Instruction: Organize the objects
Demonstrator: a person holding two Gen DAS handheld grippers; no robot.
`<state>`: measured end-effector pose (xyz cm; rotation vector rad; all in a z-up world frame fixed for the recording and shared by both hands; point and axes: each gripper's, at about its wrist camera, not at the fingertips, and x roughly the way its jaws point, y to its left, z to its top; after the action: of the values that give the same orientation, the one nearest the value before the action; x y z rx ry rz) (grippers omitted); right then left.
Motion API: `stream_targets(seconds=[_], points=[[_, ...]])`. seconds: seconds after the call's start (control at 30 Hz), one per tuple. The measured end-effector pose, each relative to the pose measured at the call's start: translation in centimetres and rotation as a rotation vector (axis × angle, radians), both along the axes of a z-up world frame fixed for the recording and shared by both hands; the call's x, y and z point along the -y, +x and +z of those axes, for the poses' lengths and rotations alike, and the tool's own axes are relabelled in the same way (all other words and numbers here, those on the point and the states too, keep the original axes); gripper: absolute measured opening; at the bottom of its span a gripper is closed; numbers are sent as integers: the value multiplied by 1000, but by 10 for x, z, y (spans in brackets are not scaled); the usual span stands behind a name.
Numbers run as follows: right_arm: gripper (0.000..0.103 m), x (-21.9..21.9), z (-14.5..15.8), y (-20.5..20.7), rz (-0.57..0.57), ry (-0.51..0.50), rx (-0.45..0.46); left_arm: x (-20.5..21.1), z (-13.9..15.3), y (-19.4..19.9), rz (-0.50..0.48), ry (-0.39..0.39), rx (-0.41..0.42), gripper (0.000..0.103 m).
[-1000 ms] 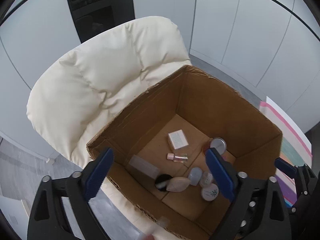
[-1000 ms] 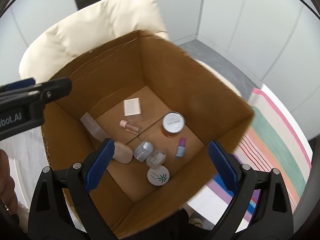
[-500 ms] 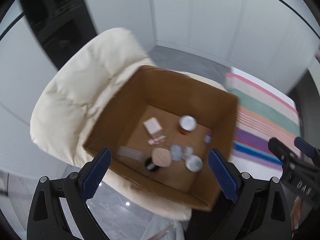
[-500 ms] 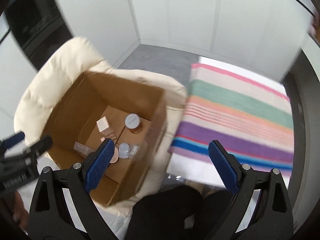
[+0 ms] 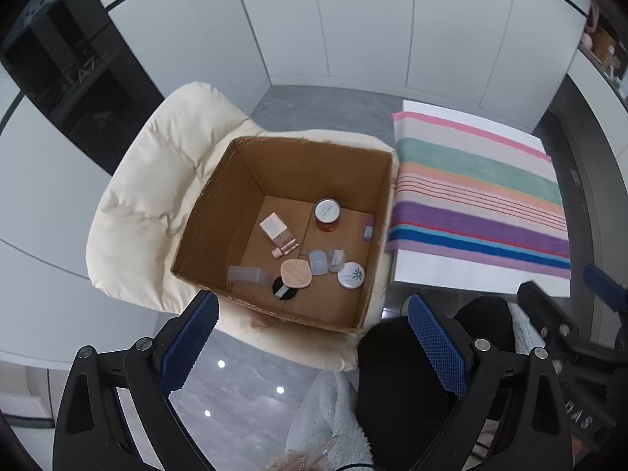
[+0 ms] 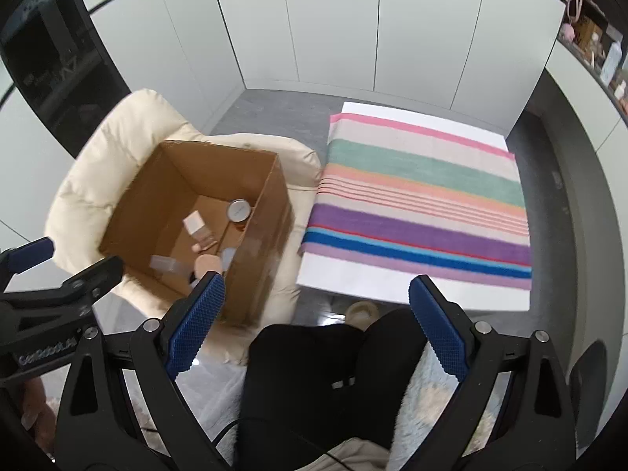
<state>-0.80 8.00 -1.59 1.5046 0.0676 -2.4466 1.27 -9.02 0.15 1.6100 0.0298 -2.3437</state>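
An open cardboard box (image 5: 219,212) (image 6: 259,235) rests on a cream padded chair (image 5: 145,204) (image 6: 90,180). On its floor lie several small cosmetics: a silver-lidded amber jar (image 5: 327,214) (image 6: 238,210), a white cube (image 5: 273,227), a peach compact (image 5: 296,272), a white round tin (image 5: 351,275) and a clear case (image 5: 248,275). My left gripper (image 5: 312,349) hangs open, high above the box's near edge, holding nothing. My right gripper (image 6: 316,325) is open and empty too, above a person's dark-clad legs (image 6: 314,373), to the right of the box.
A striped cloth (image 5: 475,200) (image 6: 420,212) covers a white table right of the chair. White cabinet doors (image 6: 353,27) form the back wall, with a dark glass unit (image 5: 70,78) at left. Grey glossy floor (image 5: 235,384) lies below. A shelf of small items (image 6: 600,51) sits at far right.
Both grippers have risen and pulled back from inside the box, rolling as they went. The box now looks smaller and the striped table has come into view. Both stay open and empty.
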Motion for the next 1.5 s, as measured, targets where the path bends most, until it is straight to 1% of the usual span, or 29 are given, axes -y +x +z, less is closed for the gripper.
stream_targets(seconds=[0.07,0.17,0.27,0.4,0.8,1.1,1.33,1.5], points=[[96,-9,5,9,-30,-13,-17,-8,4,3,-17,-19,-2,98],[97,-16,10,17,-67,4,-40,-17,6,6,-39,-36,2,98],[97,-24,11,21,-81,12,-34,-25,8,9,-54,-42,0,98],[97,-34,14,29,-87,-18,-33,-34,10,12,-71,-59,-4,98],[96,-39,15,34,-99,-32,-34,-40,10,15,-79,-45,-4,98],[96,-45,12,31,-116,-43,-2,-43,7,16,-91,-50,4,98],[97,-45,11,29,-117,-50,0,-39,6,16,-88,-27,6,98],[97,-45,8,27,-120,-52,10,-39,6,15,-90,-38,7,98]])
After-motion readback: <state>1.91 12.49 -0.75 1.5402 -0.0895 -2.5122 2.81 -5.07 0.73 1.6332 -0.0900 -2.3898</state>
